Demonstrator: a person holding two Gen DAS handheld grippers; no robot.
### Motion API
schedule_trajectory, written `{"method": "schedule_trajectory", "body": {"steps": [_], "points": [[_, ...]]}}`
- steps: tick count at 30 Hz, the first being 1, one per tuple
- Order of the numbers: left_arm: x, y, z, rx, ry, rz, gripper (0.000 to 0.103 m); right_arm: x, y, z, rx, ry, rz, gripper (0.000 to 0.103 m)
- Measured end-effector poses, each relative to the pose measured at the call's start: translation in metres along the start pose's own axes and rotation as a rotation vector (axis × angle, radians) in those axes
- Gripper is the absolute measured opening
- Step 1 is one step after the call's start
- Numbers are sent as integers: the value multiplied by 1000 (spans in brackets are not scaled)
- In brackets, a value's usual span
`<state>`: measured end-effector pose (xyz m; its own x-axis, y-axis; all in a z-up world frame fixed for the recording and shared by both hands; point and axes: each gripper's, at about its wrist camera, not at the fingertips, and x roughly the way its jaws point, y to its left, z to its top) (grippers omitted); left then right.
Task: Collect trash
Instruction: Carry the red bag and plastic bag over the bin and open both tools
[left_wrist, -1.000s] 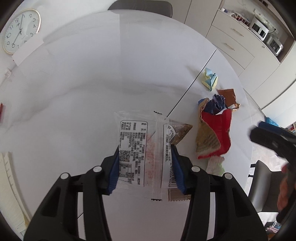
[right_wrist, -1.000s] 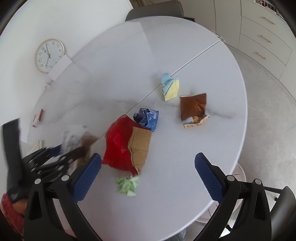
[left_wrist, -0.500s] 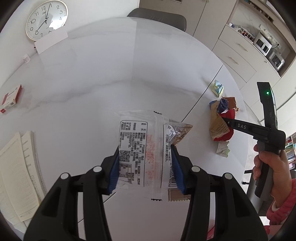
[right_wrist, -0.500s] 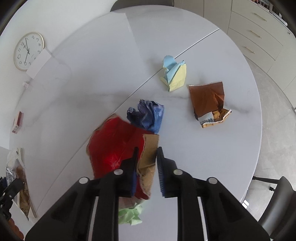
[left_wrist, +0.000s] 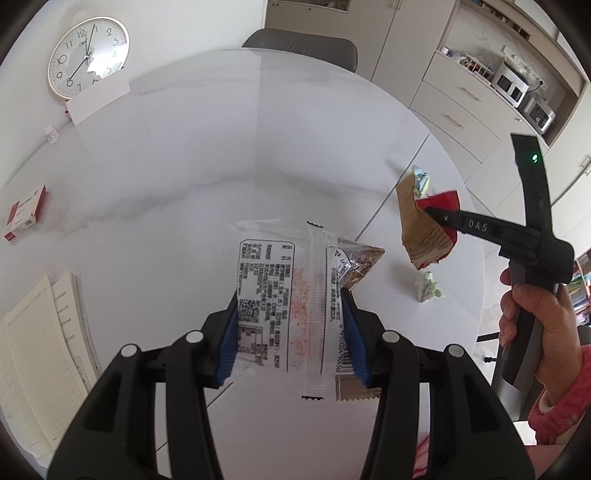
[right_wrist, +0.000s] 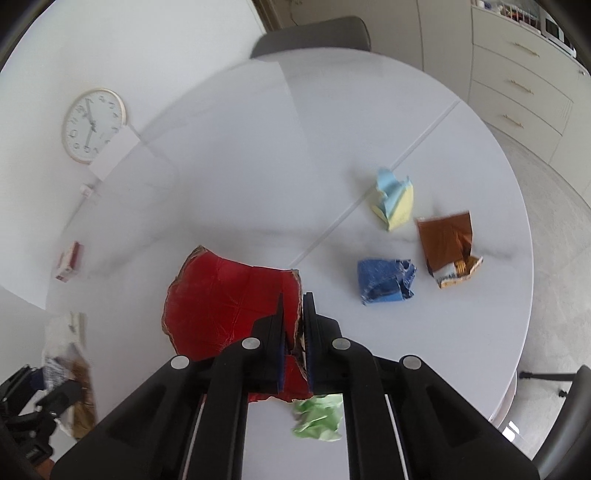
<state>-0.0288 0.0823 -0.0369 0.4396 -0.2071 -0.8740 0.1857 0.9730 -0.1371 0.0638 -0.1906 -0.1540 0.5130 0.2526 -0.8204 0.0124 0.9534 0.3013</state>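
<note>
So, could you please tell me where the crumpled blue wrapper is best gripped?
I'd pinch the crumpled blue wrapper across its raised, bunched folds, coming from above. It lies apart from the other trash on the table, so the fingers should straddle it freely.

We look from two fisheye cameras, each riding on a handheld gripper and facing forward and steeply down along its fingers onto the round white worktop (left_wrist: 184, 177). Our left view sits above the worktop's near left part, its own gripper (left_wrist: 291, 325) filling the lower frame, with the right gripper (left_wrist: 432, 214) seen from the side at the right edge. Our right view hangs close over the worktop's right half, its gripper (right_wrist: 293, 332) low in frame. Both views share the wall clock (left_wrist: 88, 57), the far chair (right_wrist: 310, 35), the red wrapper (right_wrist: 229, 302) and the green paper wad (left_wrist: 426, 288).
</note>
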Motion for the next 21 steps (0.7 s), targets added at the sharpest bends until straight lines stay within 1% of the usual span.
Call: {"method": "schedule_trajectory", "body": {"steps": [3, 6, 9, 13, 15, 17, 19, 21], "points": [[-5, -17, 3, 29, -4, -17, 48, -33, 4, 3, -55, -58, 10, 9], [-7, -43, 7, 62, -10, -43, 48, -65, -8, 3, -75, -109, 2, 9], [-7, -75, 11, 107, -15, -76, 48, -100, -38, -7, -83, -139, -60, 9], [-4, -120, 16, 168, -17, -118, 48, -131, -89, -27, -58, -142, -133, 9], [-2, -143, 16, 193, -18, -145, 48, -139, -120, -41, -34, -133, -154, 9], [-1, -164, 17, 219, -19, -163, 48, -138, -146, -55, -5, -109, -172, 9], [1, -183, 16, 242, -15, -177, 48, -130, -169, -70, 24, -82, -172, 9], [3, -199, 14, 260, -11, -182, 48, -113, -186, -82, 37, -44, -177, 9]]}}
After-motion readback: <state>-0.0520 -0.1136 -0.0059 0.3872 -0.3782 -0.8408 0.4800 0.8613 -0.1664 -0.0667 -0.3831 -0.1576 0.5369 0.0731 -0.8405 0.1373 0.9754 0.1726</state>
